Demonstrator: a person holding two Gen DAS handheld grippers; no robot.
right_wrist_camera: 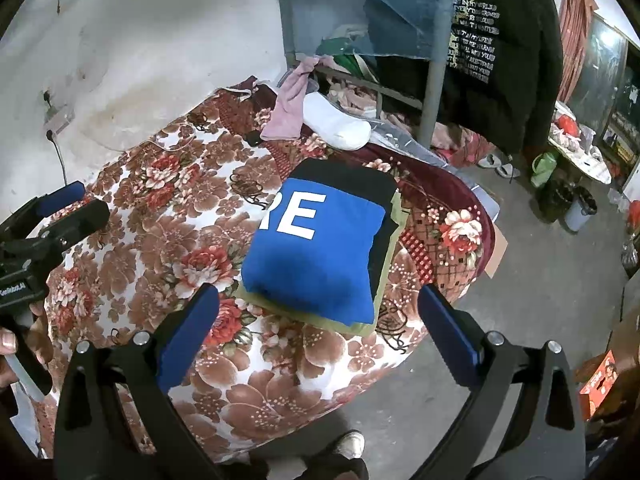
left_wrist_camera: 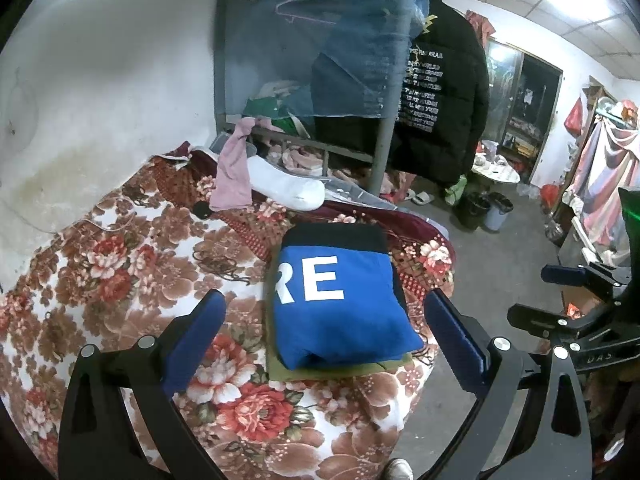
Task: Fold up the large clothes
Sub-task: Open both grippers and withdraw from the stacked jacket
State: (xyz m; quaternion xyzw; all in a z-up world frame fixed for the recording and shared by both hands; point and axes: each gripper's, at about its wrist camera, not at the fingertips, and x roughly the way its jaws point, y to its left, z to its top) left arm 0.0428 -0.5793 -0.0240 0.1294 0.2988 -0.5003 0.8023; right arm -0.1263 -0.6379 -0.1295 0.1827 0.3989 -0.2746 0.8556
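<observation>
A blue garment with white letters "RE" (left_wrist_camera: pixel 340 304) (right_wrist_camera: pixel 316 248) lies folded into a neat rectangle on the floral bedspread (left_wrist_camera: pixel 120 280) (right_wrist_camera: pixel 160 208). It rests on a folded olive garment (left_wrist_camera: pixel 336 372) (right_wrist_camera: pixel 388 248), with black fabric (left_wrist_camera: pixel 336 236) at its far end. My left gripper (left_wrist_camera: pixel 324 312) hovers open above the near edge of the stack, holding nothing. My right gripper (right_wrist_camera: pixel 318 304) is open too, also above the stack's near edge and empty. The right gripper (left_wrist_camera: pixel 560 292) shows at the right of the left wrist view. The left gripper (right_wrist_camera: pixel 56 208) shows at the left of the right wrist view.
A pink cloth (left_wrist_camera: pixel 232 168) and a white sock (left_wrist_camera: pixel 292 188) lie at the bed's far end by a metal bunk frame (left_wrist_camera: pixel 384 148). A black jacket (left_wrist_camera: pixel 444 92) hangs on it. Bins (left_wrist_camera: pixel 486 210) stand on the concrete floor to the right. A person's shoe (right_wrist_camera: pixel 350 444) is below.
</observation>
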